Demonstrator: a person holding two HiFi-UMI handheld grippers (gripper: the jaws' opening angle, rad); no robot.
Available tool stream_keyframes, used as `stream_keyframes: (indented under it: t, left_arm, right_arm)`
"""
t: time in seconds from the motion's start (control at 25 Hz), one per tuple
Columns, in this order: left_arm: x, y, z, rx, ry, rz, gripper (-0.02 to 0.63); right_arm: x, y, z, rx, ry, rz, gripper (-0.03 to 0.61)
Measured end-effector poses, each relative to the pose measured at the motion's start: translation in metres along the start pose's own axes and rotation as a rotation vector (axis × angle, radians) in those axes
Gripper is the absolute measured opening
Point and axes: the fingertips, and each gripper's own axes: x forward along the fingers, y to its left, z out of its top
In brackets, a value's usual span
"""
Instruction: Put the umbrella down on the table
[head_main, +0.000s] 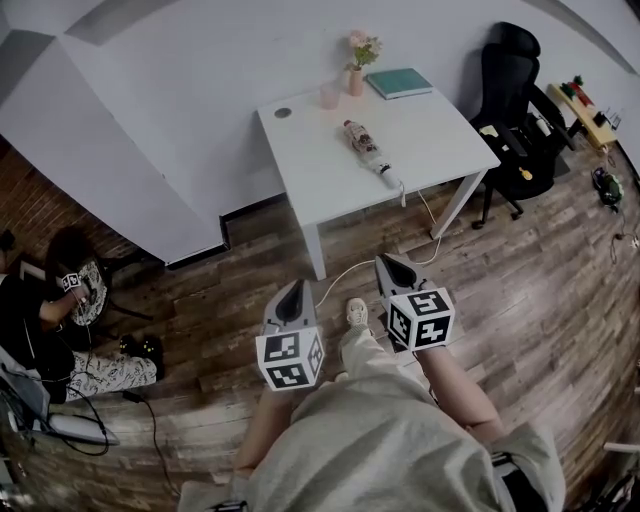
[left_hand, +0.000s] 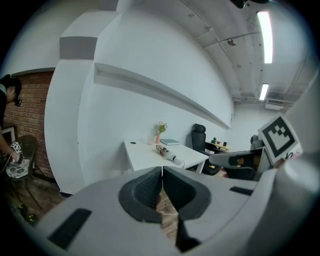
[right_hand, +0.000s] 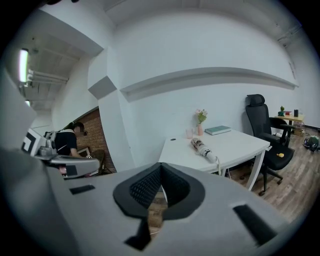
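Nearest us, left tool (head_main: 293, 292) and right tool (head_main: 390, 268) are closed, empty; the folded patterned umbrella (head_main: 367, 150) lies ahead on the white table (head_main: 318, 185), handle nearer our right tool.

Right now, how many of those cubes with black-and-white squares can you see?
2. One marker cube rides on the left gripper, the other on the right gripper. None seems hidden.

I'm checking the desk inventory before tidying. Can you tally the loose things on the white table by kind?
Folded umbrella: 1
Teal book: 1
Pink cup: 1
Vase of flowers: 1
Total: 4
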Motion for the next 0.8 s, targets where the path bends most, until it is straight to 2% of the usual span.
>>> stream_keyframes:
  t: [0.24, 0.8]
  left_arm:
    - [-0.025, -0.011, -0.007, 0.013, -0.004, -0.013, 0.009]
    - [-0.045, -0.024, -0.013, 0.023, -0.014, -0.017, 0.009]
  right_arm:
    - [-0.029, 0.011, -0.006, -0.036, -0.032, -0.016, -0.002]
    - [-0.060, 0.018, -0.011, -0.023, -0.071, -0.012, -0.002]
